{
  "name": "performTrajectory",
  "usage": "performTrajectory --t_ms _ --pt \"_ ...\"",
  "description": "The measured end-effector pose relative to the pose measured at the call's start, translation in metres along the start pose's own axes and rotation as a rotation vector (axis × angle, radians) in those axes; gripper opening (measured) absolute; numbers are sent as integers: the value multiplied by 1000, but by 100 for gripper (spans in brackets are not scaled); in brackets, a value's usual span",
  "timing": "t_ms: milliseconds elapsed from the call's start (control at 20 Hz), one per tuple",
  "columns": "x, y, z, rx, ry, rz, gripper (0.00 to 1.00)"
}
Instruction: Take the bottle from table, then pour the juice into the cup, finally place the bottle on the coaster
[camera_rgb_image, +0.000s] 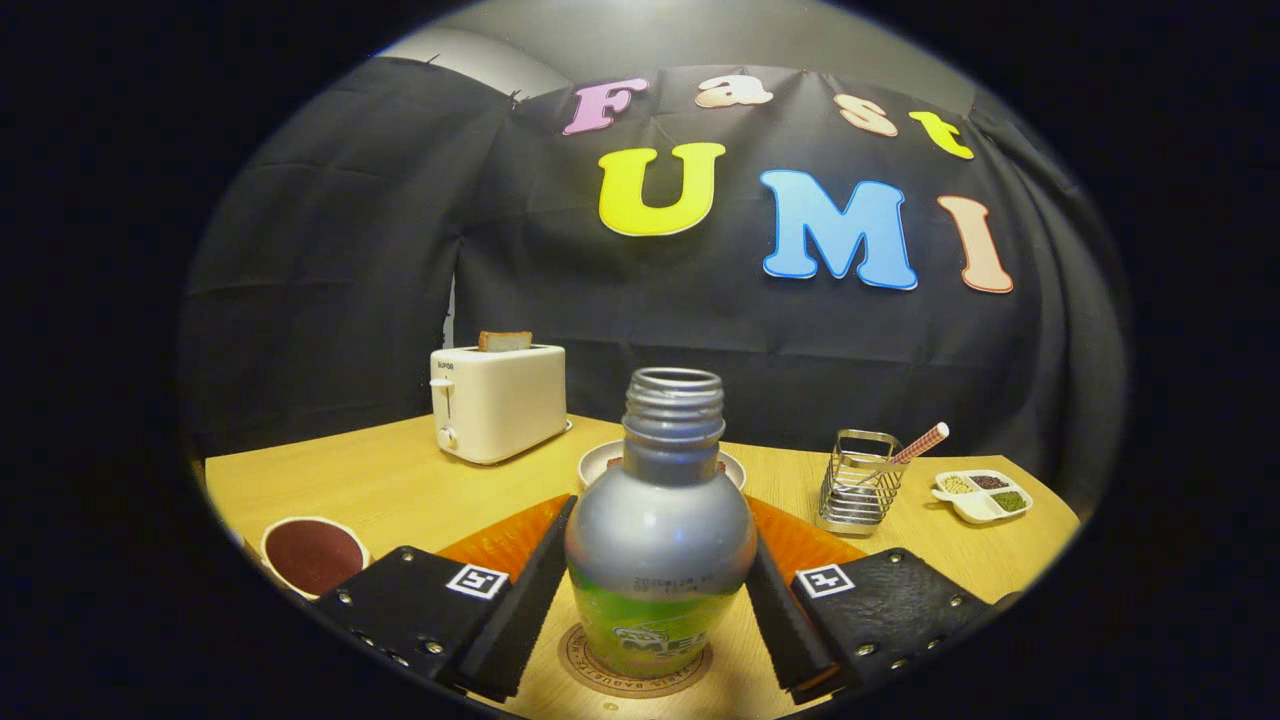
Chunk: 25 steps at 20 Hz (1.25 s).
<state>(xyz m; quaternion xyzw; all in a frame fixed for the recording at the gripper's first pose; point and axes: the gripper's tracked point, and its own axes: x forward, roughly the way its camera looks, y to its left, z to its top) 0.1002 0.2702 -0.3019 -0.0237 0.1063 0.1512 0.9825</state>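
Between the tongs (655, 590), one bottle (658, 540) on one coaster (636, 668).

Fisheye cam on tool (655, 600), low over table (400, 490), facing fwd, bottle (660, 540) v. close.

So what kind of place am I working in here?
Probably a mock kitchen table in a cloth-walled booth: a toaster holding bread, a wire caddy, a divided dish. The hand-held gripper flanks the bottle.

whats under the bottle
The uncapped grey plastic bottle stands between the claw fingers on a round cork coaster; the coaster's middle is covered.
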Motion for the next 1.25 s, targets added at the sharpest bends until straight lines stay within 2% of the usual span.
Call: performTrajectory --t_ms 50,300,600,750,1050,1250 --pt "-4 -2 12 23 -18 1 99" --pt "-48 -20 89 68 -107 -43 98" --pt "-122 -80 202 65 -204 -210 98" --pt "-156 -109 250 11 -263 -291 98" --pt "-196 -117 257 -1 -235 -300 98" --pt "-202 -123 245 -6 -223 -306 98"
